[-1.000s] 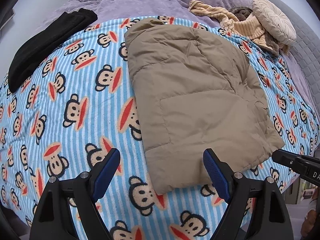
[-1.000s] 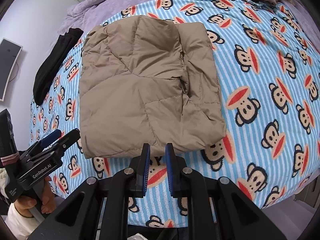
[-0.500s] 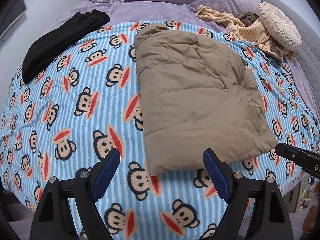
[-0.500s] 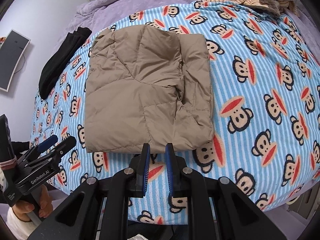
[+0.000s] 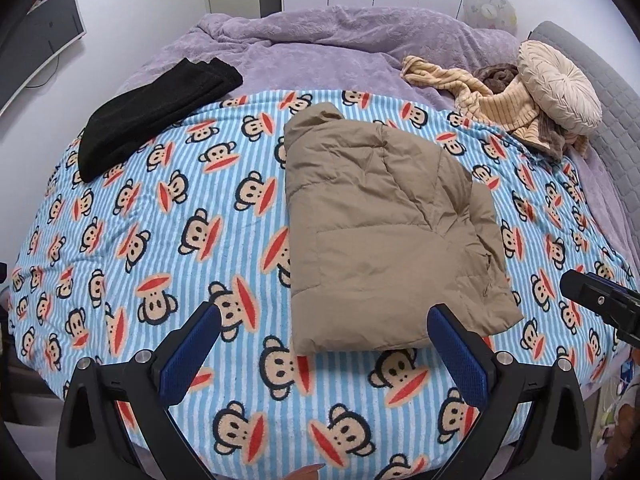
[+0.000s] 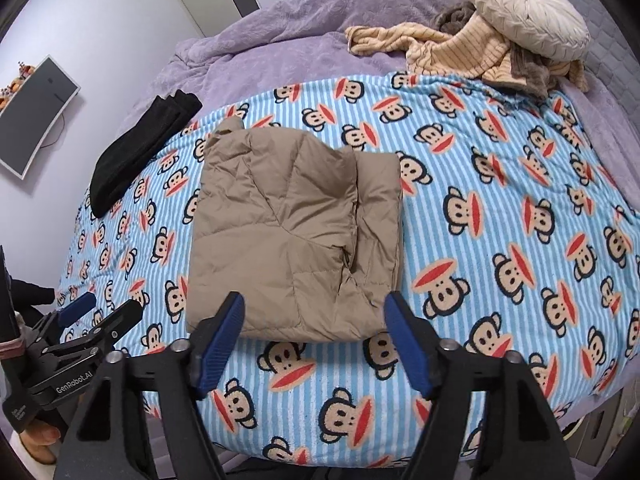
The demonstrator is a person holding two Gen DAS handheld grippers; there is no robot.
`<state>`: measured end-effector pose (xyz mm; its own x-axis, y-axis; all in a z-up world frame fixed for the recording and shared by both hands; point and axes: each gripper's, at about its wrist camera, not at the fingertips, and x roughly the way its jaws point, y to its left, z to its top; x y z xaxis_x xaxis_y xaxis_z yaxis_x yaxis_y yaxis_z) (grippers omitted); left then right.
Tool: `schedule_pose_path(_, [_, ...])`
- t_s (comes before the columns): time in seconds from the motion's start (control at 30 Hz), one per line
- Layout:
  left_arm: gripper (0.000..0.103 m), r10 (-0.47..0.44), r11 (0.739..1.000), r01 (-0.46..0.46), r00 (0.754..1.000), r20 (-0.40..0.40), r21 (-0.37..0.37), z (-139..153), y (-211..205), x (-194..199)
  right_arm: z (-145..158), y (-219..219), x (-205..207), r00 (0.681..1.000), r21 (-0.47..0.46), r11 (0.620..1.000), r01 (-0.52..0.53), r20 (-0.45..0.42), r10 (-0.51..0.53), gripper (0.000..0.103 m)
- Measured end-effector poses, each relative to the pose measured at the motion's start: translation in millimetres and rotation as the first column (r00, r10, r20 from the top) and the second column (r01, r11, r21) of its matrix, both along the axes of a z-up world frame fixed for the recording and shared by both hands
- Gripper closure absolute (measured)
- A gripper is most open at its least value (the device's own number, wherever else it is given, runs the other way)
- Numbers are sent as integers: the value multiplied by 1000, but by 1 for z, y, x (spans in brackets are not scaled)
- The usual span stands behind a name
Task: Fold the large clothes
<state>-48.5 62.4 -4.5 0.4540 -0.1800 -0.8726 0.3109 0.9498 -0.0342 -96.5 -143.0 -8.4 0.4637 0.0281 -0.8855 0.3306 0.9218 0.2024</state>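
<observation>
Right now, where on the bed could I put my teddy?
Free: monkey blanket right of the tan jacket, and the strip between jacket and black clothes. Crowded: the far corner, with the round pillow on the striped clothes.

The right hand-held gripper (image 6: 314, 342) was squeezed nearly shut a moment ago, and now its blue pads are spread wide apart. Both grippers have pulled back from the folded tan jacket (image 5: 384, 232), so more of the bed shows.
</observation>
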Motion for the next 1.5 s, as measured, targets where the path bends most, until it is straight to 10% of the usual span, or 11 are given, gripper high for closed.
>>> schedule_pose_path(0.4, [0, 50, 999, -49, 994, 98, -10, 44, 14, -9, 44, 17, -4, 995, -140, 990, 27, 99, -13, 13])
schedule_pose_path(1.5, [0, 68, 998, -68, 991, 115, -4, 52, 20, -18, 48, 18, -7, 995, -134, 990, 33, 102, -19, 13])
